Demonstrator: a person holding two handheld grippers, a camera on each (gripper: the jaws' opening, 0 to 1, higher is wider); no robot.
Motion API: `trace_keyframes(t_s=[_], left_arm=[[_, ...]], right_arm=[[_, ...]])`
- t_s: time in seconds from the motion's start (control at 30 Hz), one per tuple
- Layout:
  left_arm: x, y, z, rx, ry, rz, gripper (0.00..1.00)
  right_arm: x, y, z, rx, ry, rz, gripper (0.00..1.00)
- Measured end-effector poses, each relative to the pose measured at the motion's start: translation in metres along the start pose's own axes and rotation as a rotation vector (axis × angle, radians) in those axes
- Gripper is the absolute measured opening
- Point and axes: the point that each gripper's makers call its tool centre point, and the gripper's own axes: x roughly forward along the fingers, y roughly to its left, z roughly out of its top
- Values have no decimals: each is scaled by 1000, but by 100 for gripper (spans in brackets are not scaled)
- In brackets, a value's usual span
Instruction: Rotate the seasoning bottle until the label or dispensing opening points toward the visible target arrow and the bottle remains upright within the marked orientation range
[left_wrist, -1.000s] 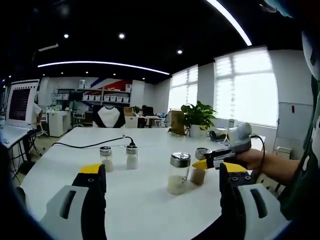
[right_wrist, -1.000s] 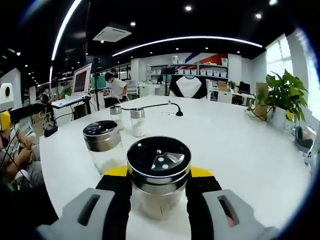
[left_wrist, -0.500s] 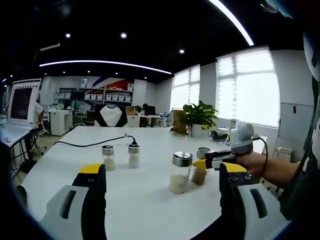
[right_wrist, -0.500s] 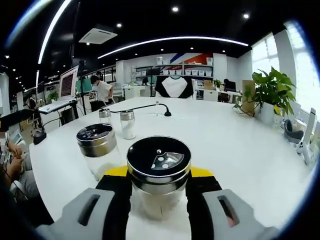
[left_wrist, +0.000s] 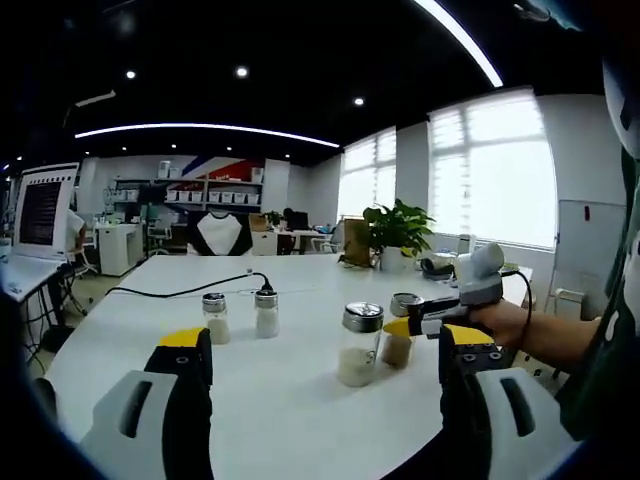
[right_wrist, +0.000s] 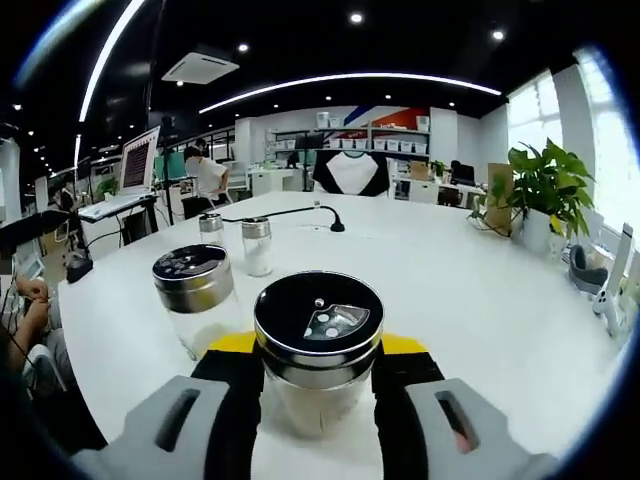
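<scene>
Gripping seasoning bottle (right_wrist: 317, 352) | right tongs (right_wrist: 317, 375) | white table (right_wrist: 470, 270) | office

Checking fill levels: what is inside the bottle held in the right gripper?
The bottle sits between the right gripper's jaws. In the left gripper view a brownish powder fills its lower part. The black lid and the jaws hide its contents in the right gripper view.

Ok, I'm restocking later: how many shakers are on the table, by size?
Large jars with metal lids: 2 (one held between the right gripper's jaws, one beside it)
Small shakers by the cable: 2 ()
Total: 4
</scene>
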Motion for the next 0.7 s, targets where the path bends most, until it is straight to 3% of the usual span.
trace_keyframes(t_s=[0.13, 0.17, 0.23, 0.33, 0.43, 0.7], left_arm=[[-1, 3, 0, -3, 1, 9, 99], [-1, 4, 1, 6, -5, 12, 99], [-2, 4, 0, 13, 2, 12, 99], [-2, 5, 0, 14, 5, 8, 99], [-1, 6, -1, 13, 7, 13, 99], [-1, 3, -2, 12, 14, 10, 99]], right_arm=[[-4, 2, -2, -9, 35, 15, 56], [-6, 3, 3, -67, 23, 31, 58], [-9, 5, 8, -139, 10, 64, 58], [-11, 4, 8, -123, 17, 114, 59], [-13, 1, 9, -170, 21, 151, 59], [-19, 10, 15, -170, 5, 376, 59]])
